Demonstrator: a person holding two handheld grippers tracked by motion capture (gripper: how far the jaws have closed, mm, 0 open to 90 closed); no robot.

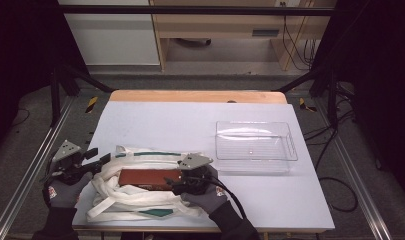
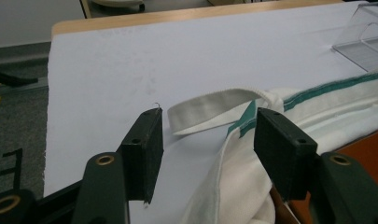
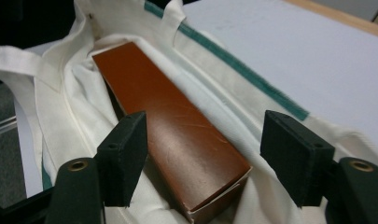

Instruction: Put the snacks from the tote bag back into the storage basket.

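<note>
The right gripper has its jaws spread wide, clear of the brown box that lies between and just below them, inside the open mouth of a white cloth bag. The left gripper is spread too, holding nothing; a bag strap and a fold of cloth lie between its jaws, apparently not pinched, though the nearer edge is hard to judge. In the high view both gloved hands sit at the near edge of the table, the left gripper at the bag's left end and the right gripper over the box's right end. The box rests lengthwise in the bag, its top face bare, cloth bunched loosely round it. What could go wrong: the bag is limp and its mouth is held open by nothing, so the cloth may slump over the box or the straps may snag a jaw as a hand pulls away, dragging the bag along. The bag lies near the table's front edge, so a tug toward the person might pull it off. The box's near flap looks slightly loose and could catch on a jaw. The table is covered in plain white, with a wooden strip along its far side. A clear plastic bin stands empty well to the right. Beyond are grey floor, cables, dark frames and pale cabinets.
</note>
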